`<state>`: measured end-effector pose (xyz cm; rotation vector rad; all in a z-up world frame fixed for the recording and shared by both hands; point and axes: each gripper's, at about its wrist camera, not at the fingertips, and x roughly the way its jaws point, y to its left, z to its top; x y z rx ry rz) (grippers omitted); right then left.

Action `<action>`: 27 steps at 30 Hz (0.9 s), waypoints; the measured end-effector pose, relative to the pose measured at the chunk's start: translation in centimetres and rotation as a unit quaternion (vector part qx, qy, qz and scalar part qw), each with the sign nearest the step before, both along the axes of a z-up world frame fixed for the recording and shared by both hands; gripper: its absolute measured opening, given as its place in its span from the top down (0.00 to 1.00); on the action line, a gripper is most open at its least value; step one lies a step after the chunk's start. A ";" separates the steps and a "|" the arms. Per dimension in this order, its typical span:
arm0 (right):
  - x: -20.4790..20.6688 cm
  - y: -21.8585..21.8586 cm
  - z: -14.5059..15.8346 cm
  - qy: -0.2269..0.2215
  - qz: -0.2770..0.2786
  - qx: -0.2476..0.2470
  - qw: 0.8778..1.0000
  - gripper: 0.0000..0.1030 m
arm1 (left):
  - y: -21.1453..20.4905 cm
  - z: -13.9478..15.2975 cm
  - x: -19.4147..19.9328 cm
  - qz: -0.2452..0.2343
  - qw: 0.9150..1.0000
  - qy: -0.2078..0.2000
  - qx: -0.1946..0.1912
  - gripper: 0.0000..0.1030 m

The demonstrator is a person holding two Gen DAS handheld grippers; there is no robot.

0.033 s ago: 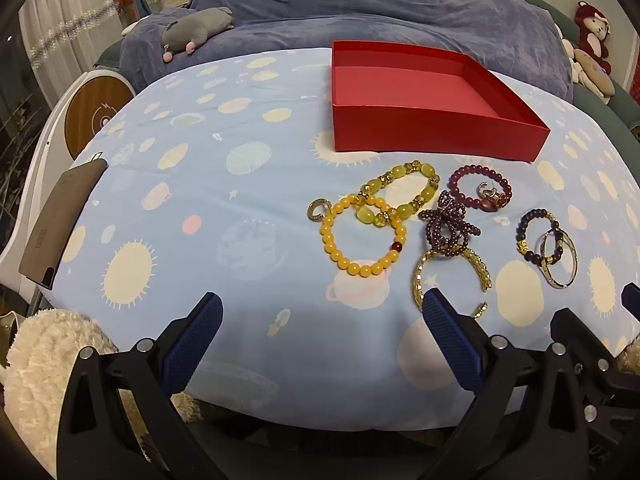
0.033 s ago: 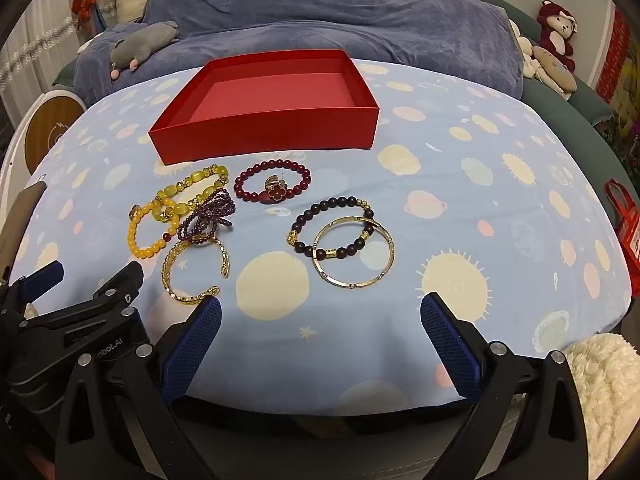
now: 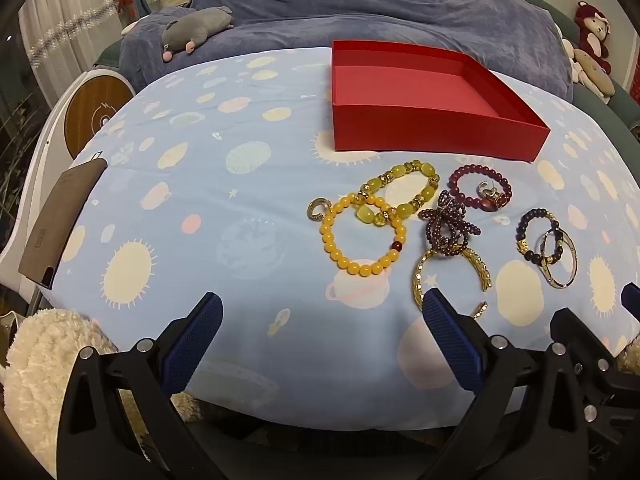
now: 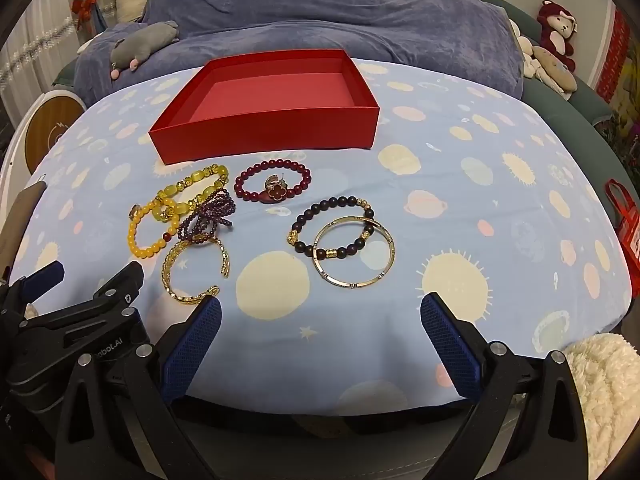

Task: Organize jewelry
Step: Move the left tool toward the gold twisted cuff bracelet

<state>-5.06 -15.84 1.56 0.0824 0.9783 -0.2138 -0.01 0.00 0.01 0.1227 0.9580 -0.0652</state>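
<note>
Left gripper [image 3: 322,322]: nearest the camera, jaws spread wide with nothing between them, over the near edge of the sheet.
Right gripper [image 4: 320,320]: just beside the left one, jaws also spread wide and empty.
Sheet [image 3: 200,208]: pale blue with suns and planets, all the jewelry lies on it.
Gold cuff [image 4: 192,272]: nearest piece, open-ended, just in front of the left gripper's right finger.
Thin gold bangle [image 4: 354,252]: near the right side of the group, overlapping the dark bead bracelet [image 4: 332,226].
Yellow bead bracelet [image 3: 362,238]: left side of the group, one red bead in it, overlapping the green-yellow bracelet [image 3: 400,192] behind it.
Small ring [image 3: 318,210]: touching the yellow bead bracelet's left side.
Purple bead bundle [image 3: 446,222]: tangled, in the middle, touching the top of the gold cuff.
Dark red bead bracelet [image 4: 272,180]: behind the middle, with a red clover piece [image 4: 276,192] lying inside its loop.
Red box [image 4: 264,108]: open-topped, nothing inside, just behind the jewelry.
Blue blanket [image 4: 320,20]: heaped behind the box.
Grey plush toy [image 3: 196,28]: lying on the blanket at far left.
Red plush toy [image 4: 558,28]: far right, upright.
</note>
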 end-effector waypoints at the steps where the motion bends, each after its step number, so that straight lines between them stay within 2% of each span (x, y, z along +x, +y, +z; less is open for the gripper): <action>1: 0.0 0.0 0.0 0.001 0.000 0.002 1.000 0.07 | 0.0 0.0 0.0 0.000 1.000 0.002 -0.001 0.07; 27: -0.6 -1.1 -0.7 -0.001 -0.013 0.006 1.000 0.07 | -0.3 -0.6 -0.2 -0.020 1.000 0.001 -0.004 0.07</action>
